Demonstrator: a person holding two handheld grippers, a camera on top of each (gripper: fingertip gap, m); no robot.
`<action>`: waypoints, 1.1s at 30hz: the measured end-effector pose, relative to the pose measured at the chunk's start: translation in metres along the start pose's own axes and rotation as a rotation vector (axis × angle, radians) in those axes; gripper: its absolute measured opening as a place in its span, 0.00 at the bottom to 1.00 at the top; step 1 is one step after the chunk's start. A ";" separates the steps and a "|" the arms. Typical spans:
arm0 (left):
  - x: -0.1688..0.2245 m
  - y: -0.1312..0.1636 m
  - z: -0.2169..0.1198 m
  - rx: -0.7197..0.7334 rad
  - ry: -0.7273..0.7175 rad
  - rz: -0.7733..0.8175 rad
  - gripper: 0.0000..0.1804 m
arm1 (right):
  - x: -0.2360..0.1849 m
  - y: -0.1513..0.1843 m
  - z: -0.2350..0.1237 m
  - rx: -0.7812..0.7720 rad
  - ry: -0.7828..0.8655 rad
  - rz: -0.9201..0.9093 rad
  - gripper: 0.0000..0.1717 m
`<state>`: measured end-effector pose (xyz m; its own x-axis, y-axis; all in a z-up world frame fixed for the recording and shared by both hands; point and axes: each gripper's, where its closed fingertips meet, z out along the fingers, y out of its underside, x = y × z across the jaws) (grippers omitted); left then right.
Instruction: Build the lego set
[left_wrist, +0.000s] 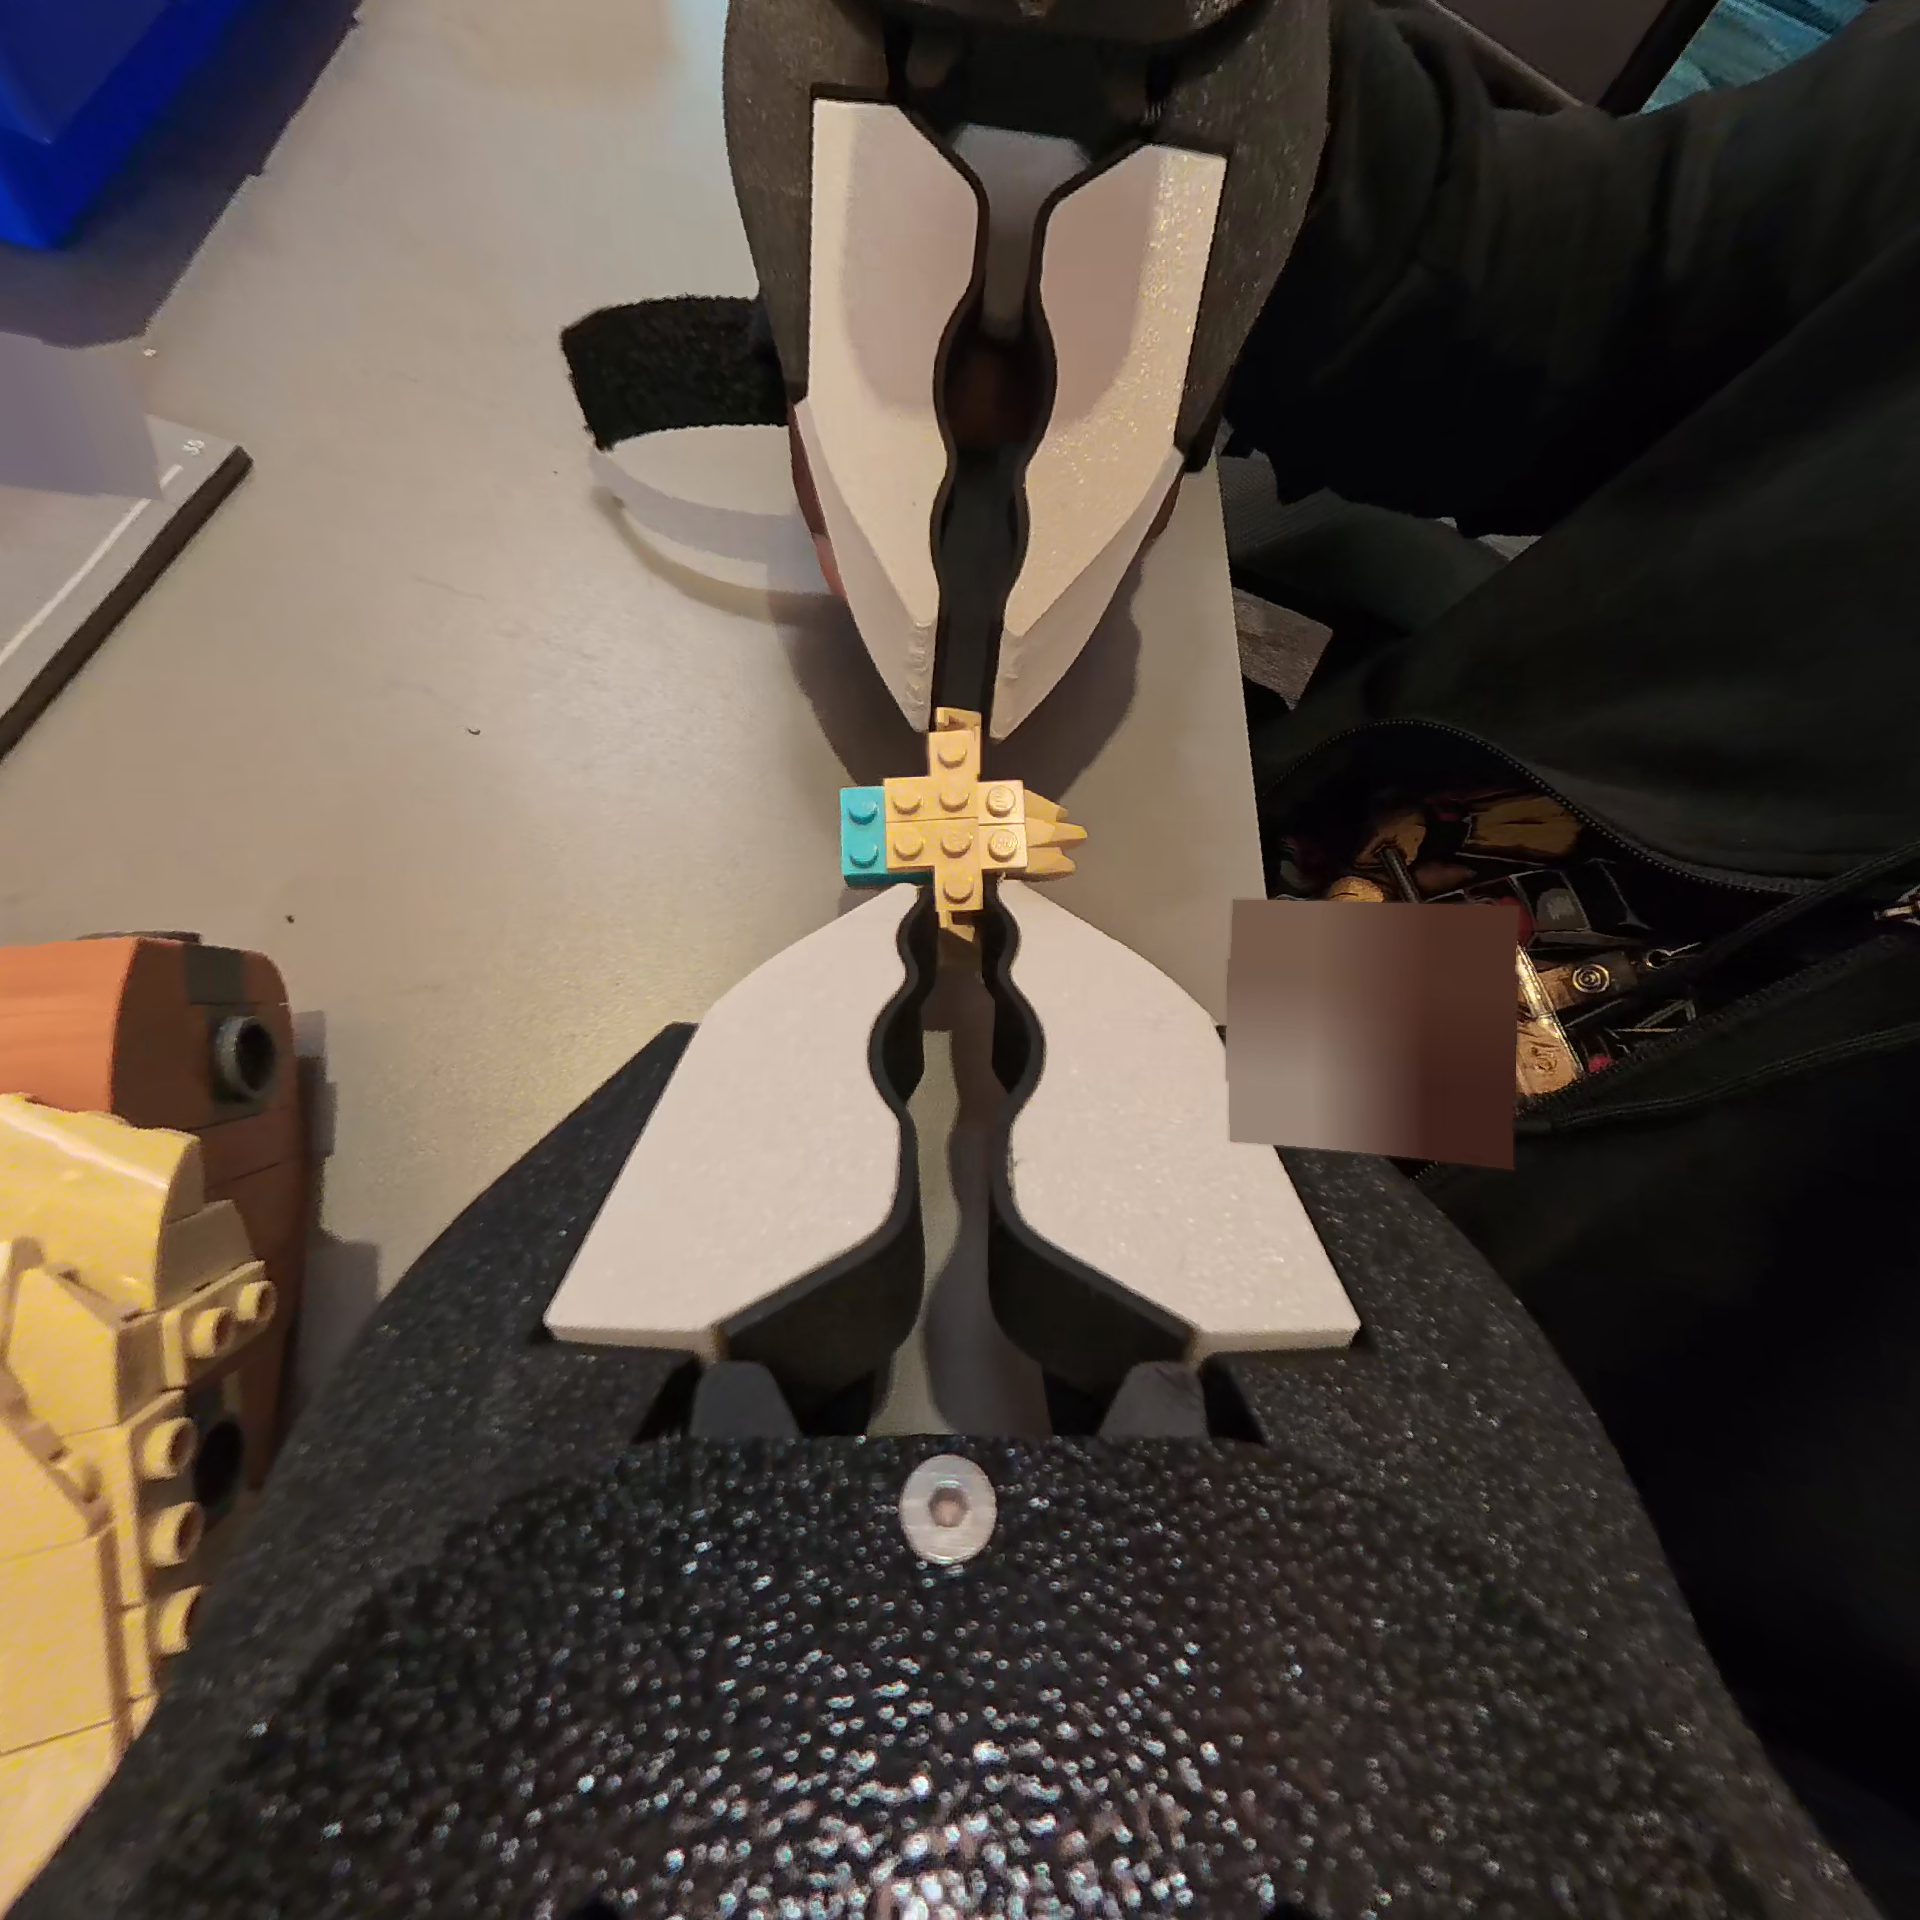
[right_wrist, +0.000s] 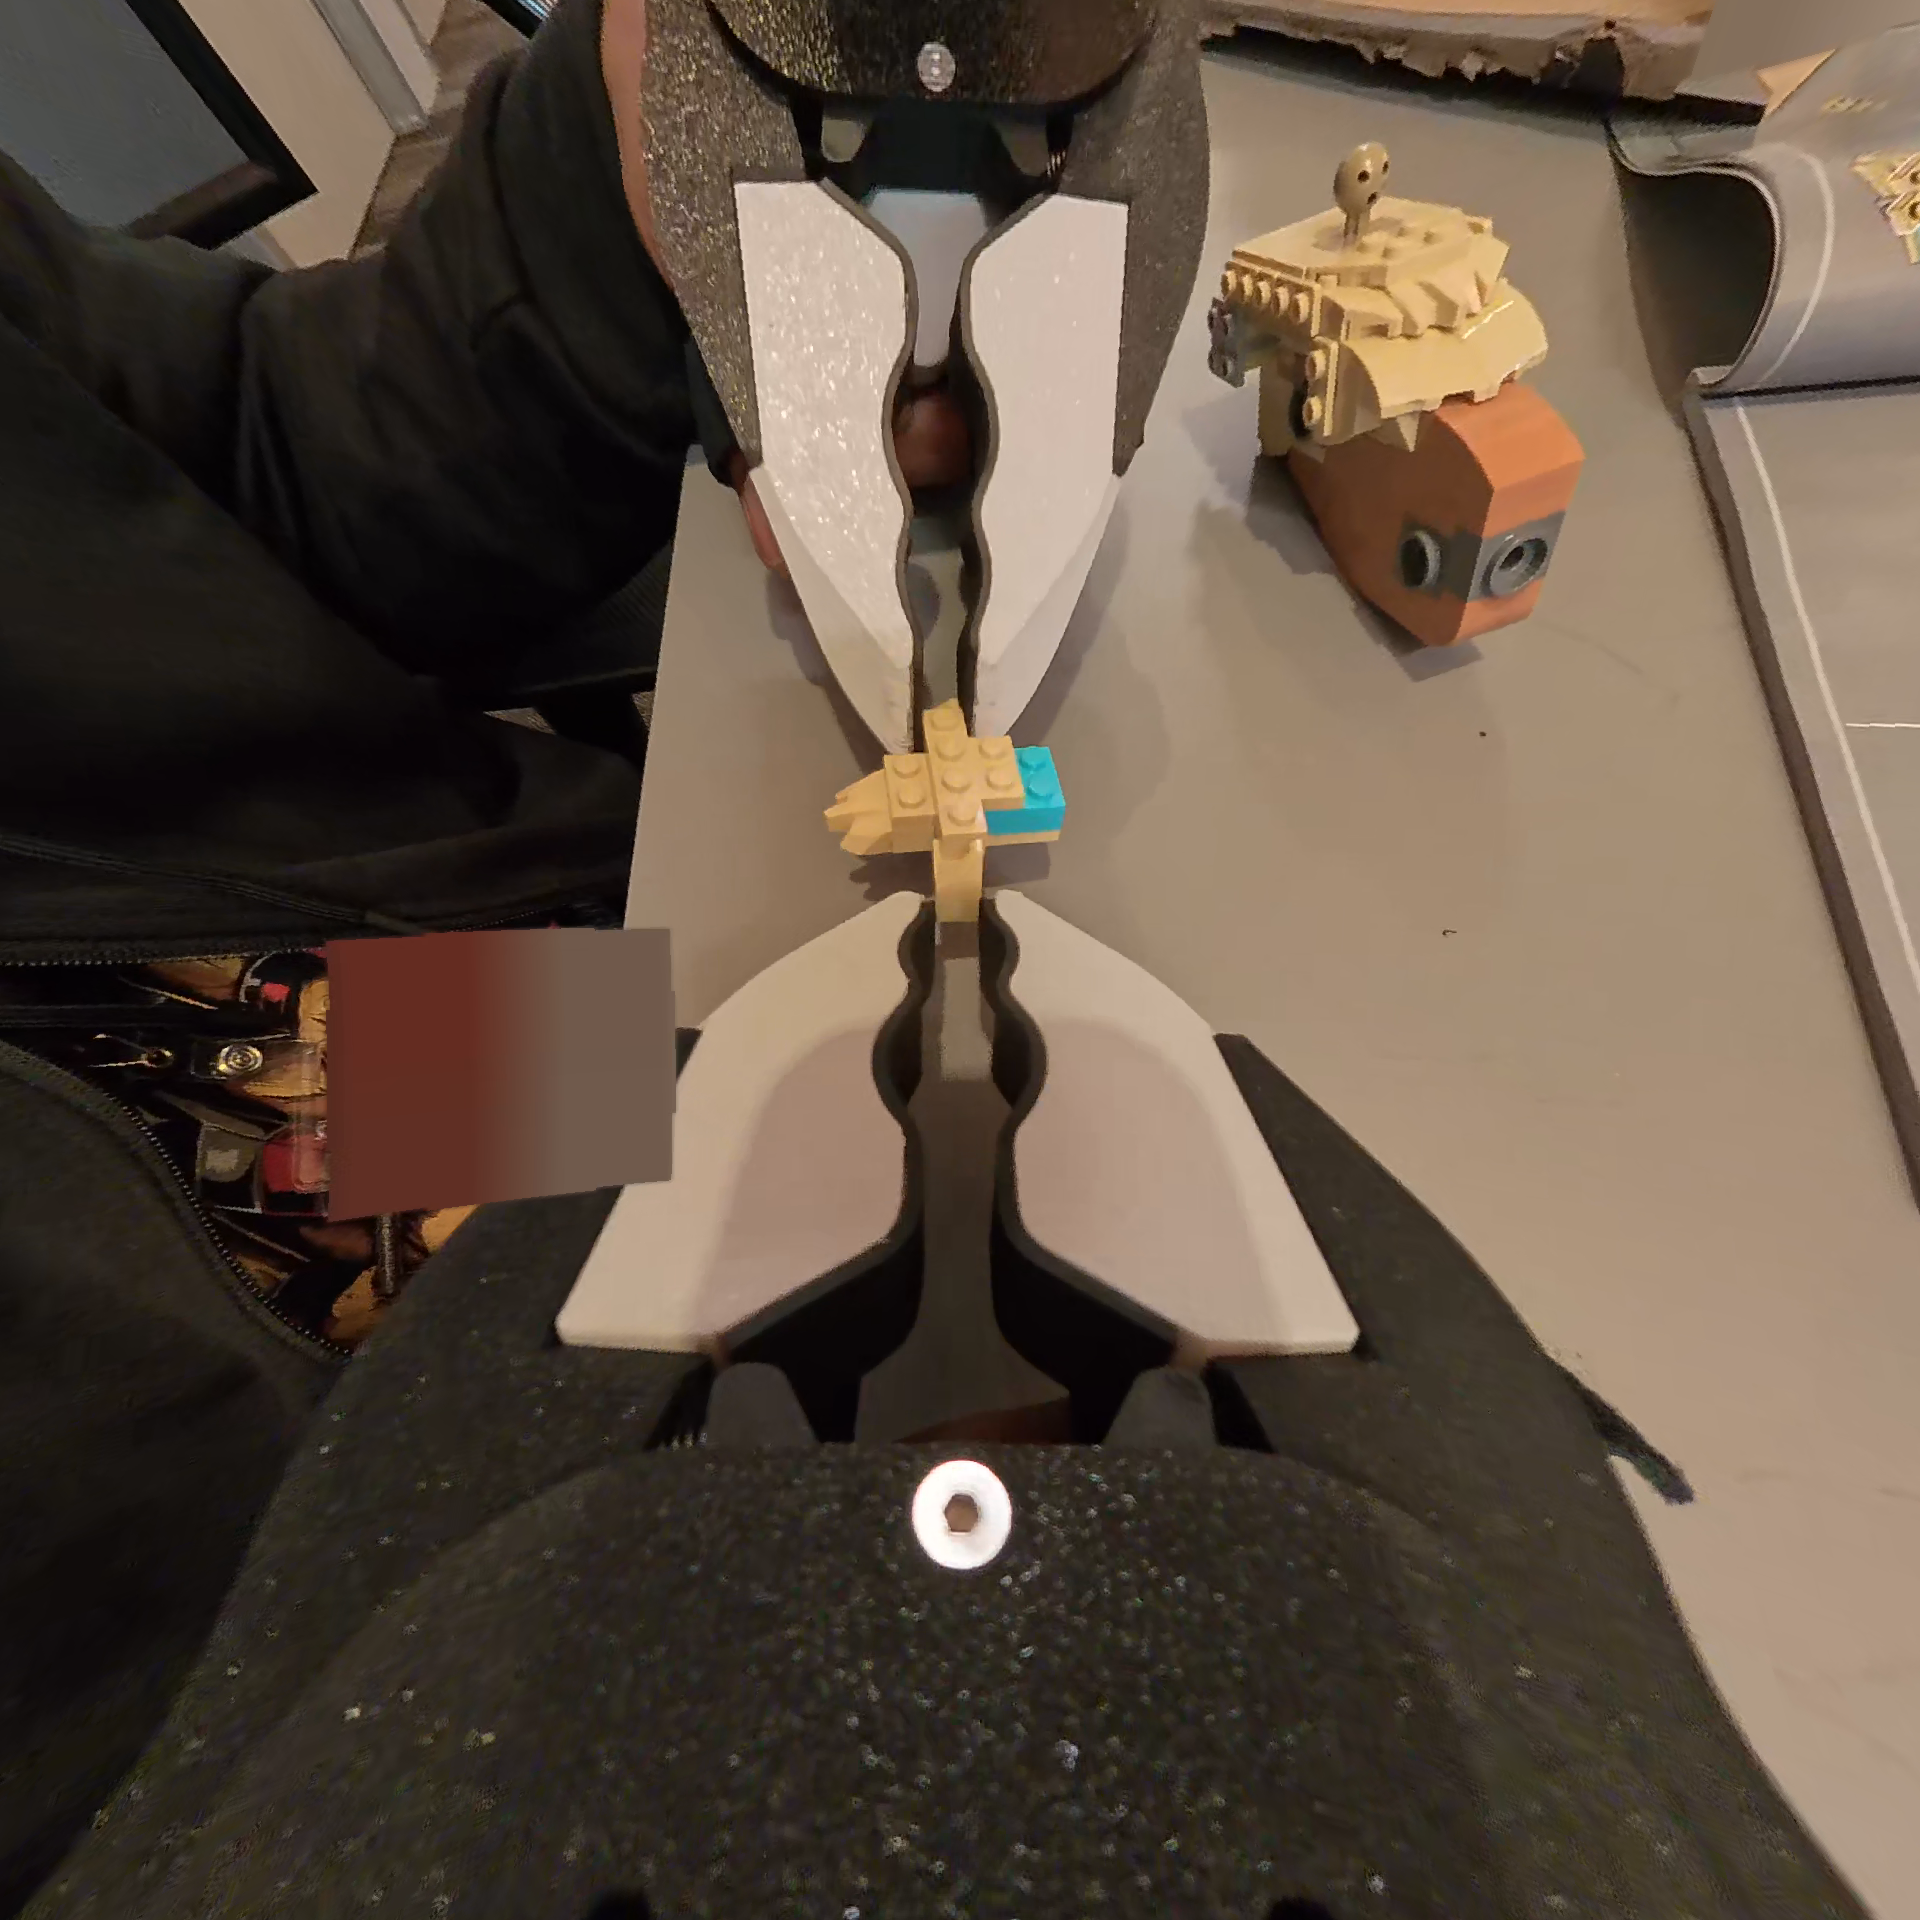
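Note:
A small cross-shaped tan brick assembly (left_wrist: 951, 831) with a teal brick (left_wrist: 860, 836) on one side and tan pointed pieces on the other hangs just above the grey table (left_wrist: 468, 623). My left gripper (left_wrist: 958, 925) is shut on the tan clip at its near end. My right gripper (left_wrist: 971, 717) faces it from the far side and is shut on the opposite end. In the right wrist view, the right gripper (right_wrist: 958, 914) pinches a tan clip piece under the assembly (right_wrist: 951, 790), with the teal brick (right_wrist: 1034, 795) to the right and the left gripper (right_wrist: 940, 707) opposite.
A larger brown and tan brick model (right_wrist: 1403, 416) lies on the table, and shows at the left edge of the left wrist view (left_wrist: 125, 1247). An open black bag (left_wrist: 1558, 935) sits beyond the table edge. A grey mat (right_wrist: 1829, 623), a booklet (right_wrist: 1766, 260) and a blue bin (left_wrist: 104, 104) stand around. The grippers are tip to tip, or close to it.

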<state>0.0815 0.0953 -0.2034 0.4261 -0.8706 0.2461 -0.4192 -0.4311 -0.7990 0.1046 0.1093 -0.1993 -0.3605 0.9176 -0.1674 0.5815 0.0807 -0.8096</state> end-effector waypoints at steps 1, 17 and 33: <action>0.000 0.000 0.000 0.003 0.003 0.001 0.04 | -0.001 0.000 0.000 0.002 -0.009 0.004 0.05; 0.002 0.002 0.001 -0.017 0.007 0.007 0.04 | -0.001 0.002 0.002 -0.025 -0.034 0.008 0.05; -0.007 0.003 0.003 -0.025 -0.055 -0.036 0.04 | 0.010 0.004 0.005 -0.043 0.093 0.036 0.05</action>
<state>0.0800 0.1010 -0.2090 0.4844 -0.8403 0.2436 -0.4225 -0.4685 -0.7759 0.1000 0.1171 -0.2068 -0.2703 0.9523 -0.1416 0.6243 0.0614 -0.7787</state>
